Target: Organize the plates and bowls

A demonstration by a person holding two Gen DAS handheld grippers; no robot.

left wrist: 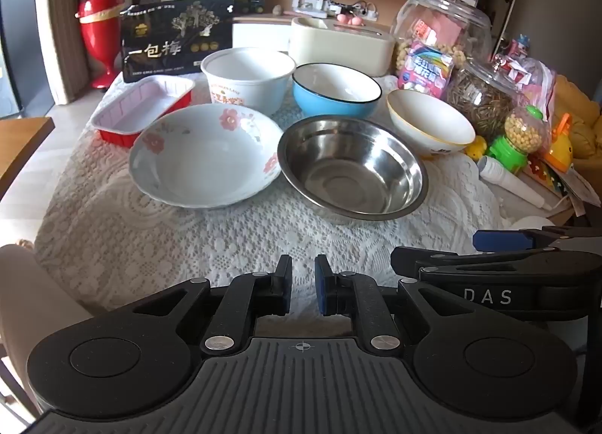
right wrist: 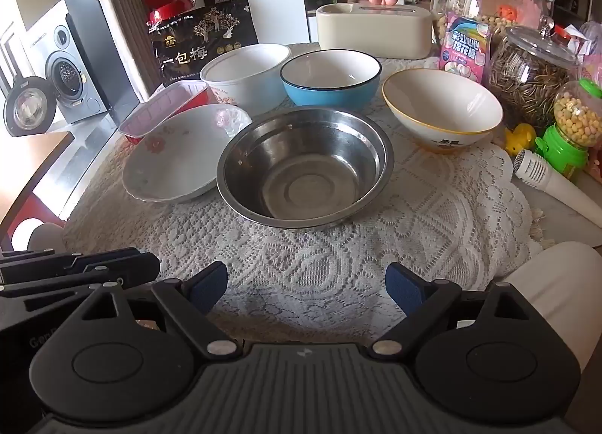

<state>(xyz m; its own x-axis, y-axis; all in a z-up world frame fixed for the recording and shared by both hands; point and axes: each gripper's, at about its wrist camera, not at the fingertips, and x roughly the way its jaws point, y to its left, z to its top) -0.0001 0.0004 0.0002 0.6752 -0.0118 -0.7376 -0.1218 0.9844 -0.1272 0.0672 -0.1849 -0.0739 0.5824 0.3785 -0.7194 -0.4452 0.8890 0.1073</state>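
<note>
On the lace-covered bench [left wrist: 113, 231], bowls sit in two rows.

Left of the steel bowl [left wrist: 351, 167] sits the flowered plate [left wrist: 205, 155], almost touching it. Behind that plate are a red tray [left wrist: 145, 110] and a white tub [left wrist: 248, 76]. Behind the steel bowl is the blue bowl [left wrist: 336, 90]; to its right, the yellow-rimmed bowl [left wrist: 429, 122]. Left tongs [left wrist: 303, 285] are nearly closed, holding nothing. Right tongs [right wrist: 306, 287] are wide open, holding nothing.

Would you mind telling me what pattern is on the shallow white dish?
Pink flowers on the white shallow dish; clearest in the left wrist view.
</note>
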